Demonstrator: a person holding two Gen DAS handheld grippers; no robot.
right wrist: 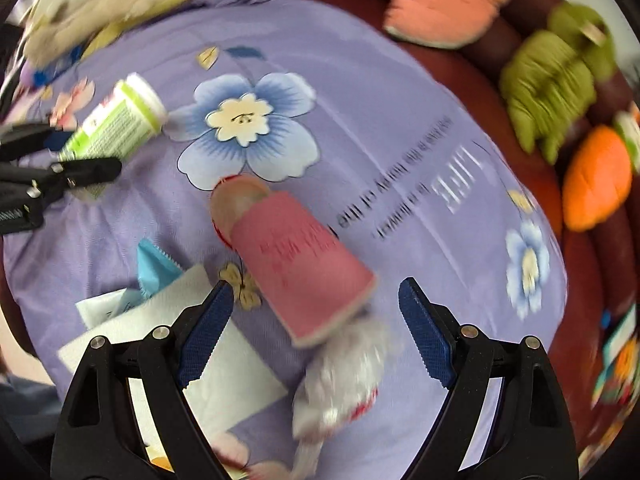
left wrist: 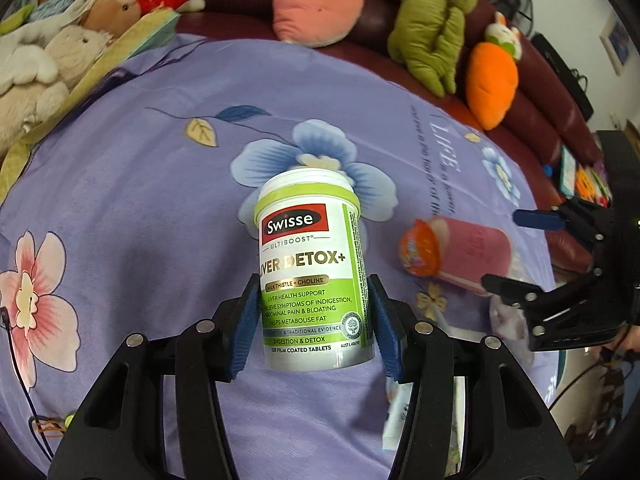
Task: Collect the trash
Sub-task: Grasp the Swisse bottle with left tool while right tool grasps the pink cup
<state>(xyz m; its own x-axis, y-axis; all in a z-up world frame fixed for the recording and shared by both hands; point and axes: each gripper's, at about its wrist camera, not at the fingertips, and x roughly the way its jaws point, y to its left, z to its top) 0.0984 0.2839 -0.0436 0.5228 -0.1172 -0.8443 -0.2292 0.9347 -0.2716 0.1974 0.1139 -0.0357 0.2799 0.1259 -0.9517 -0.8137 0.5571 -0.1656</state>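
**Bottle pinched low, cup not yet caught**

Blue pads of the left gripper (left wrist: 314, 328) clench the pill bottle (left wrist: 312, 272) near its base, above the purple sheet (left wrist: 140, 200). Right of the bottle, the right gripper (right wrist: 316, 328) gapes around a pink cup (right wrist: 296, 264), gripping nothing. Held so low, the bottle could tip out; the blurred cup may roll away.

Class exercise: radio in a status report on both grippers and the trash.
Left gripper shut on supplement bottle. Right gripper open, pink paper cup and crumpled wrapper between its fingers. Nothing blocking.
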